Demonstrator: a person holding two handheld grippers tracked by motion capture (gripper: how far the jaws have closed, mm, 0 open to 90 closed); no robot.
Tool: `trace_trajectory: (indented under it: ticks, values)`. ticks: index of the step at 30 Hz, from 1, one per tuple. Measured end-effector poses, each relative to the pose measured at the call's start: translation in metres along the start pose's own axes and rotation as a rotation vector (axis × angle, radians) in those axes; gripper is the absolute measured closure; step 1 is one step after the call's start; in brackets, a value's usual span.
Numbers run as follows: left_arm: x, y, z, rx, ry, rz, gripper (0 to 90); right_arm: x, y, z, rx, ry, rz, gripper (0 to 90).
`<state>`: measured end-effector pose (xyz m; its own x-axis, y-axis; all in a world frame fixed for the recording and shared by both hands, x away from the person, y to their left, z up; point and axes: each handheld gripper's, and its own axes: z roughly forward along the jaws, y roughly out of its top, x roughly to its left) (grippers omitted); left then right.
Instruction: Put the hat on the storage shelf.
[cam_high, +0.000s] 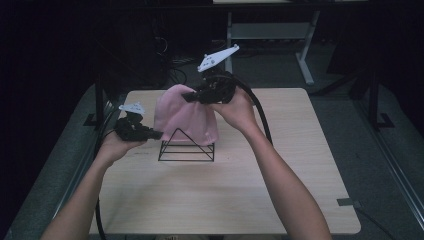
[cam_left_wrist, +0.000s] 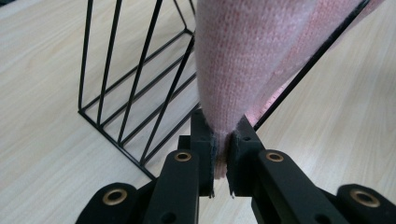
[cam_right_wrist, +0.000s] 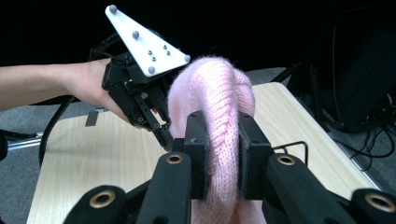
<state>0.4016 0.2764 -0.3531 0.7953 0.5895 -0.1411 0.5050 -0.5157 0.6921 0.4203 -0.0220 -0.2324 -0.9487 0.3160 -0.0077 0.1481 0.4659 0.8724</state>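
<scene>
Pink beanie (cam_high: 184, 116) draped, apparently, over wire rack (cam_high: 187, 148).

One pink knit hat (cam_high: 185, 117), one black wire rack (cam_high: 186, 150), two grippers, one table (cam_high: 280, 190)

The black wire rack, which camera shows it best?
The left gripper view: the black wire rack stands close up, its slanted bars and base frame clear against the table. The high view shows its whole triangular outline, small, with the pink knit hat draped over it. The right gripper view shows just a bit of wire.
</scene>
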Motion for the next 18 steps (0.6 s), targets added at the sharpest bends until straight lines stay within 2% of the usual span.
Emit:
trace_trajectory:
  ticks: [15,18]
  values:
    - [0.002,-0.003,0.011,0.076,0.034,-0.004,82.4,-0.002,-0.013,0.012,0.036,0.032,0.03,76.8]
    - [0.003,-0.005,0.012,0.075,0.035,-0.011,82.4,-0.003,-0.015,0.013,0.04,0.031,0.032,76.7]
